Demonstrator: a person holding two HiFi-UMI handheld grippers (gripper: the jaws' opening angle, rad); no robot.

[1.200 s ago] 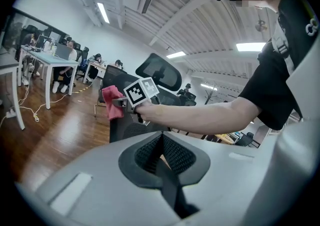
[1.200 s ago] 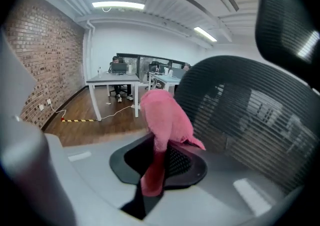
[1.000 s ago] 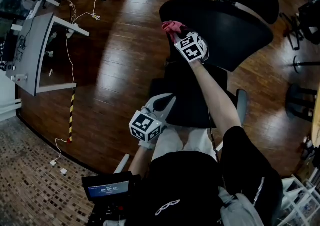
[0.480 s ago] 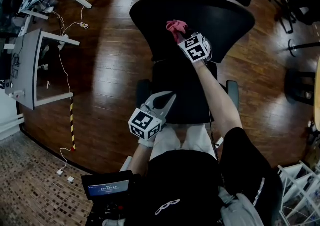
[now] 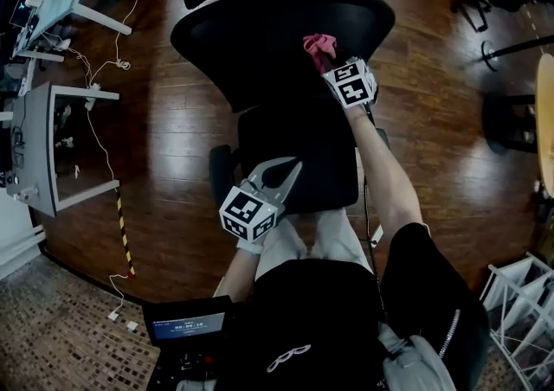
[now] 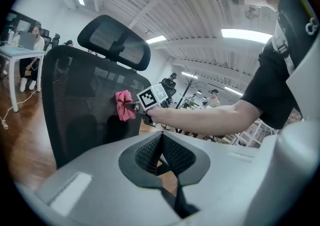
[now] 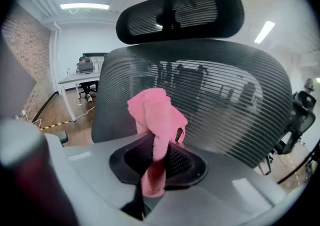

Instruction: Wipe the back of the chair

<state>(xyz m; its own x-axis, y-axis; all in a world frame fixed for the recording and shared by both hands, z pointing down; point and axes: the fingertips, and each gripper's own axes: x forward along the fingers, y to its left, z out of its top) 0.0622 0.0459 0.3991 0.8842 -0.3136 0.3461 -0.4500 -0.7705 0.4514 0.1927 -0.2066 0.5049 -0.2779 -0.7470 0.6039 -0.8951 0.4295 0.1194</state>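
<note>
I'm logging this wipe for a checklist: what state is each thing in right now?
cloth: bunched, clamped in the right gripper, up at the chair back.
right gripper: shut on the cloth.
left gripper: shut, empty, away from the chair back.
chair back: upright, facing the person.

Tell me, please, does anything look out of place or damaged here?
Nothing stands out. The right hand-held gripper holds the pink cloth at the mesh chair back, which looks intact; the left hand-held gripper is shut and empty.
</note>
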